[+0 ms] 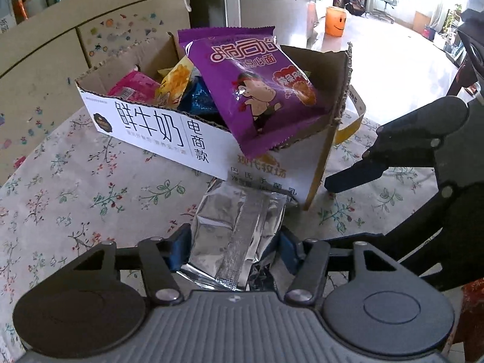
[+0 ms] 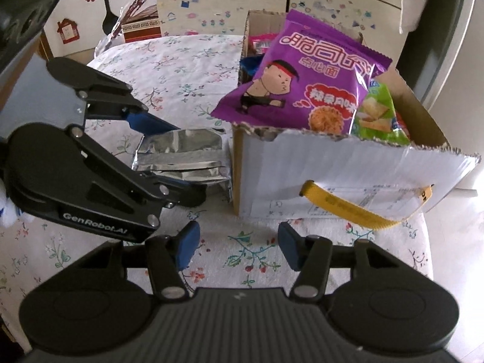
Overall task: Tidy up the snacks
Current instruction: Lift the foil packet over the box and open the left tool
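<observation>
My left gripper (image 1: pixel 234 252) jaws clamp the foil pack (image 1: pixel 239 227) on the desk (image 1: pixel 90 187), touching the box (image 1: pixel 157 139). Looks light, crinkly, slippery, prob crushable; grip mid-body. Right gripper (image 2: pixel 237 248) jaws apart, empty.

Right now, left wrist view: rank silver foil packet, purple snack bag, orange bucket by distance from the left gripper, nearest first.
1. Silver foil packet: between the left gripper's pads, on the table against the box front.
2. Purple snack bag: beyond, leaning out over the cardboard box's near corner.
3. Orange bucket: on the floor, far behind.
</observation>
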### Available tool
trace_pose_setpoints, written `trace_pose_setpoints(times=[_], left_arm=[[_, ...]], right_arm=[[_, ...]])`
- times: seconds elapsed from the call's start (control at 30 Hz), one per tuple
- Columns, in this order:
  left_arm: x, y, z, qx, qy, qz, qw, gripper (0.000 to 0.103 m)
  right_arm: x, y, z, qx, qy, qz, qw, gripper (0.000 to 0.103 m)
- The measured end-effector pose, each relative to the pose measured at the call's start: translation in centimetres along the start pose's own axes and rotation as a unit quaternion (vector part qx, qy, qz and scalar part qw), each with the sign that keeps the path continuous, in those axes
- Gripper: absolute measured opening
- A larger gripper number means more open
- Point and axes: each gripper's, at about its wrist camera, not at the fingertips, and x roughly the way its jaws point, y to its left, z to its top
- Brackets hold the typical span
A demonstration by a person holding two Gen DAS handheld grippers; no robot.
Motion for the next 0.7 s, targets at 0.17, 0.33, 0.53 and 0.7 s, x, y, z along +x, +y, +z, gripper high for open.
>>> trace_pose_setpoints(times=[0.17, 0.33, 0.53, 0.7], left_arm=[[-2.5, -0.5, -0.2, -0.015, -0.022, 0.009, 0.9996, 0.065], [-5.7, -0.9, 0.4, -0.008, -0.047, 0.032, 0.9983, 0.065], [-9.4, -0.3, 2.9, -0.049, -0.114, 0.036, 0.9916, 0.065], [-9.7, 0.0, 6.5, -0.088, -0.162, 0.029, 0.9825, 0.065]], right_arm=[[-0.7, 0.3, 0.2, 0.014, 0.004, 0.028, 0.999, 0.057], [-3.1, 0.6, 0.6, 0.015, -0.017, 0.057, 0.998, 0.057], [-8.1, -0.1, 1.9, 0.014, -0.089, 0.073, 0.993, 0.057], [-10.9, -2.4, 3.8, 0.02, -0.147, 0.033, 0.988, 0.057]])
